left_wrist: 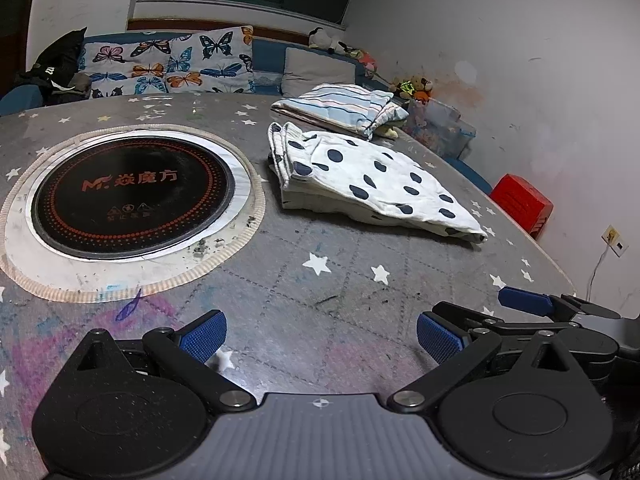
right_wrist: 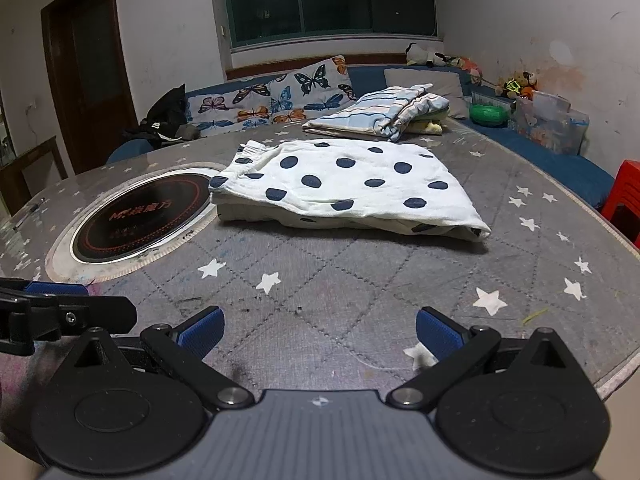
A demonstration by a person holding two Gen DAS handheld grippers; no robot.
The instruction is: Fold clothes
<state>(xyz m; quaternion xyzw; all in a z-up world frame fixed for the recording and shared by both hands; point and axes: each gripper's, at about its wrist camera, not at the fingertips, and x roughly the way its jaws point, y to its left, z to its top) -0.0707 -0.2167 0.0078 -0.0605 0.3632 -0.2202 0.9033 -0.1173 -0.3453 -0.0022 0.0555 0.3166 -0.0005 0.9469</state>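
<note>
A white garment with dark blue polka dots [left_wrist: 372, 180] lies folded on the grey star-patterned table cover [left_wrist: 320, 292]; it also shows in the right wrist view [right_wrist: 344, 184]. Behind it lies a folded striped blue and white garment [left_wrist: 340, 106] [right_wrist: 384, 110]. My left gripper [left_wrist: 320, 338] is open and empty, low over the cover near the front edge, well short of the dotted garment. My right gripper [right_wrist: 320, 334] is open and empty beside it, to the right. Its fingers [left_wrist: 524, 300] show at the right of the left wrist view.
A round black induction hob [left_wrist: 132, 192] is set in the table at the left. A sofa with butterfly cushions [left_wrist: 172, 64] runs behind the table. A clear plastic box [left_wrist: 440, 124] and a red stool [left_wrist: 522, 200] stand at the right by the wall.
</note>
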